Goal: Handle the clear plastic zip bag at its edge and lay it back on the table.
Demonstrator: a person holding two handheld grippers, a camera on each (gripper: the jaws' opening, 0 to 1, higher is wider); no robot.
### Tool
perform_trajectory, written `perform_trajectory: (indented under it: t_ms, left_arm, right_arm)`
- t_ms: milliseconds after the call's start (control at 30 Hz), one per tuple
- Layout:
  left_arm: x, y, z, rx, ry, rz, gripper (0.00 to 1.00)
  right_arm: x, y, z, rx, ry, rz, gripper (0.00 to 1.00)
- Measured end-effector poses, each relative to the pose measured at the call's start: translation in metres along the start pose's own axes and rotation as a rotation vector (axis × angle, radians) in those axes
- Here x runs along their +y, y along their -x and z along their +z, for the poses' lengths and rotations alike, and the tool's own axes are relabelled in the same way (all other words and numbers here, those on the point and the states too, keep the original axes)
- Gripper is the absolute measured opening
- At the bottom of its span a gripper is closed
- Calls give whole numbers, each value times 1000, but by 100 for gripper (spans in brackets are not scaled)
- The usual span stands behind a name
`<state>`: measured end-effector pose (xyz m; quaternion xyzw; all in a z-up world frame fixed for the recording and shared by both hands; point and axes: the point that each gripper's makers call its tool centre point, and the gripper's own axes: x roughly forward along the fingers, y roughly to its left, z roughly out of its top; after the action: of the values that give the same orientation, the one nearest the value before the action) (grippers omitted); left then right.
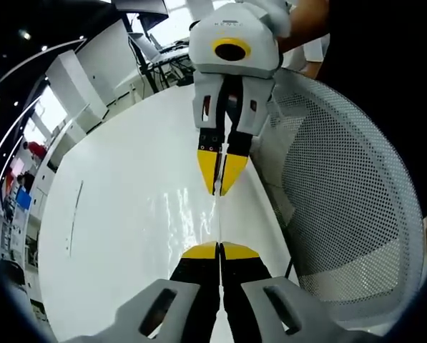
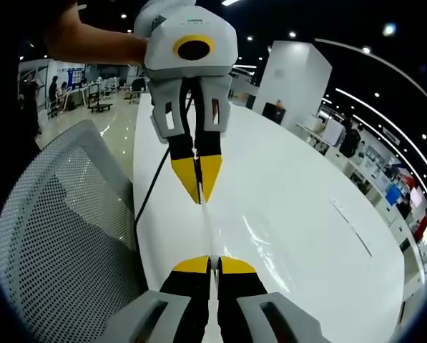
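The clear plastic zip bag (image 1: pixel 193 214) is stretched between both grippers over the white table (image 1: pixel 113 186), showing only as glare and a thin edge line. In the left gripper view my left gripper (image 1: pixel 219 250) is shut on the near end of that edge. Facing it, my right gripper (image 1: pixel 222 184) is shut on the far end. In the right gripper view the right gripper (image 2: pixel 209 265) pinches the bag (image 2: pixel 259 236) at its edge, and the left gripper (image 2: pixel 199 191) holds the opposite end above the table (image 2: pixel 306 200). A person's hand holds each gripper.
A white mesh chair back (image 1: pixel 349 214) stands close against the table's long edge, also seen as the chair back (image 2: pixel 56 236) in the right gripper view. A black cable (image 2: pixel 152 187) hangs down between chair and table. Desks, pillars and people fill the room behind.
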<state>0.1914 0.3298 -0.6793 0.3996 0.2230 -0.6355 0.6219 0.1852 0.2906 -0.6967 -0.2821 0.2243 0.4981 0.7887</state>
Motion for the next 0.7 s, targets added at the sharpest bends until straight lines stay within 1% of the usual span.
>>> perform_trajectory:
  t_ms: [700]
  left_arm:
    - [-1,0,-4,11,9,-12,0]
  right_arm:
    - [0,2,0,2,0,0,0]
